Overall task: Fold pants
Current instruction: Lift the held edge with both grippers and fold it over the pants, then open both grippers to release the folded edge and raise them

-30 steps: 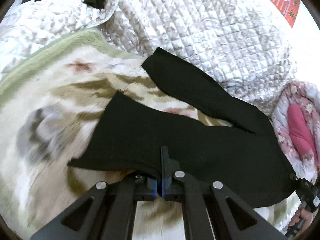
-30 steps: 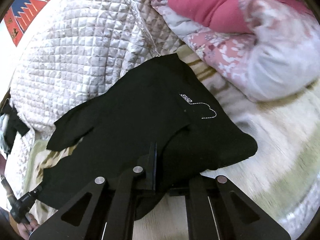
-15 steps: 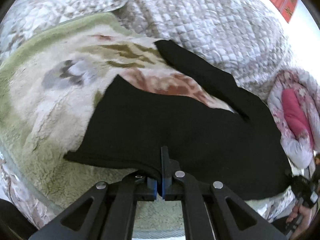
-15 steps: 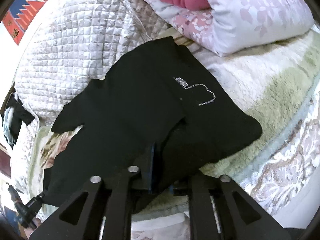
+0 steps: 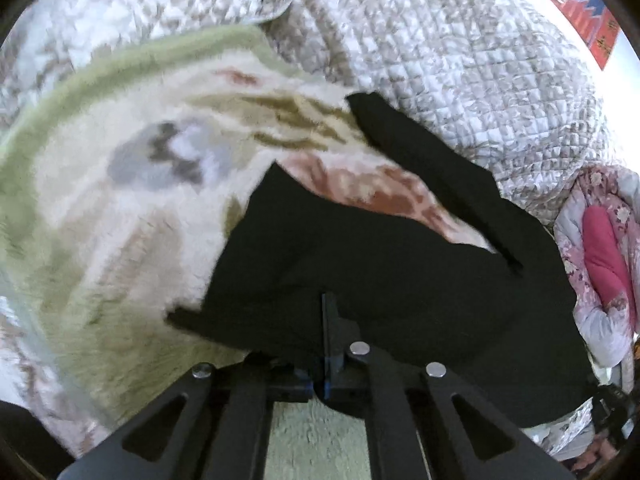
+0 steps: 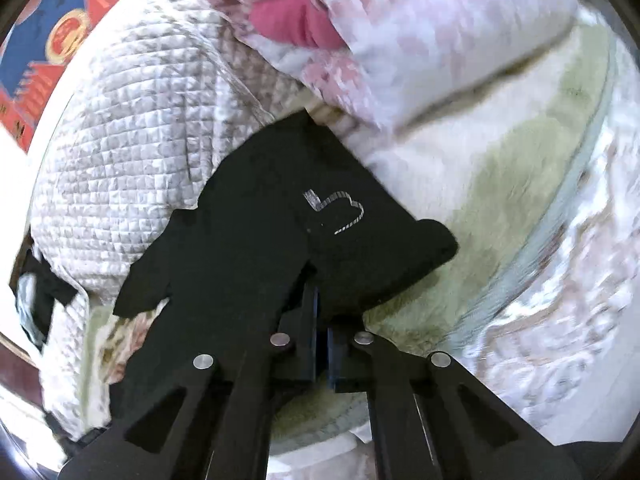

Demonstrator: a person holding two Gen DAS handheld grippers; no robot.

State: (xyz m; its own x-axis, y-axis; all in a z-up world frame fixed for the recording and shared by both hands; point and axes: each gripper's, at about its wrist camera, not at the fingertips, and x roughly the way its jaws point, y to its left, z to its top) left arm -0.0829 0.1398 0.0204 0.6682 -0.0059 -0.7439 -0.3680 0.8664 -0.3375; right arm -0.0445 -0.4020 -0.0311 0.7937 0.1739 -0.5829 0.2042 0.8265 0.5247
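Pinching the black pants on the bed, one claw at each end

You have a bed spread with a fleecy blanket (image 5: pixel 120 216), cream with a green border and blotchy brown and grey patterning, and the pants (image 5: pixel 380 264) lie flat across it. Behind them a grey-white quilted cover (image 5: pixel 460 68) is heaped up, and a red and blue hanging (image 6: pixel 48 44) shows on the wall beyond it.

Your left wrist view alone shows both legs: one runs off diagonally toward the quilt, the other lies broad and nearer, with a wedge of bare blanket between them. At the far right of that view a floral pink bundle (image 5: pixel 600 248) with a plain pink patch rests on the bed. Low at the right edge something dark and a bit of a hand show, too blurred to read.

Your right wrist view alone shows the waist end, with a small stitched outline (image 6: pixel 340 212) in pale thread on the black cloth, and the bed's patterned edge (image 6: pixel 560 280) falling away to the right.

Your left claw (image 5: pixel 326 320) is pressed together on a fold of the pants' near edge. Your right claw (image 6: pixel 318 308) is also pressed together, with black cloth pinched between its fingers.
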